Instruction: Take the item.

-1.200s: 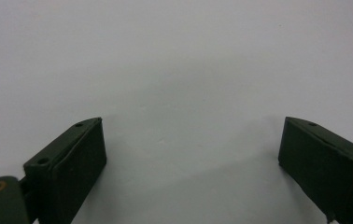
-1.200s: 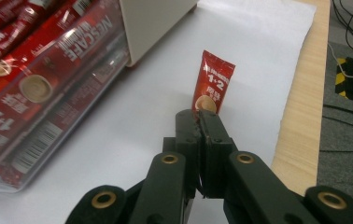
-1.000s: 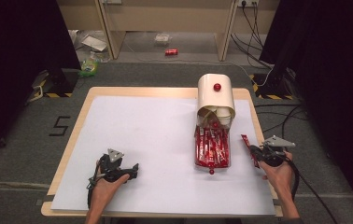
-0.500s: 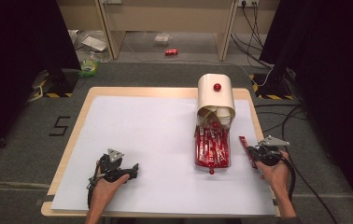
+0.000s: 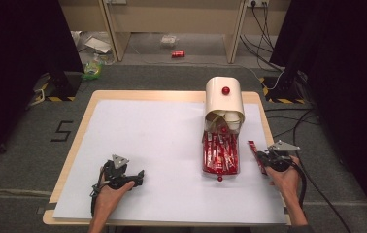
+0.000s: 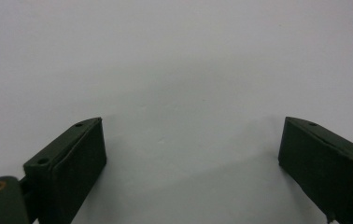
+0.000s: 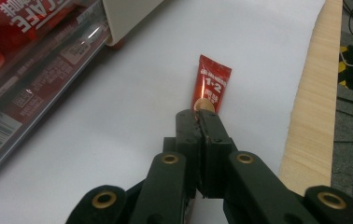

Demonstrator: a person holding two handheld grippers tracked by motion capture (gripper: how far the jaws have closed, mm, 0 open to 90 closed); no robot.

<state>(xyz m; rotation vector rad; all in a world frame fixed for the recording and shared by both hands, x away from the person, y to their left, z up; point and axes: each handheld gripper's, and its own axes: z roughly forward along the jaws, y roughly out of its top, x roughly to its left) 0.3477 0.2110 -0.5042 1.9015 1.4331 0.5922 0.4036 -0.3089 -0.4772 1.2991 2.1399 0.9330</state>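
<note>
R tool (image 7: 201, 122) clamped on red sachet (image 7: 213, 83) nr tray (image 5: 220, 154); L tool (image 6: 191, 158) jaws apart over white sheet (image 6: 174, 60).

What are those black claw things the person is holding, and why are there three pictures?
Those are grabbing tools, one in each hand. One picture comes from a camera up high, looking down at the table. The other two come from small cameras riding on each tool, looking along its black jaws.

On the table lies a clear tray full of red packets, and behind it a cream cover with a red knob.

The right tool has its jaws pinched shut on one red packet, beside the tray. The left tool has its jaws wide apart, with nothing between them, over the white sheet.
</note>
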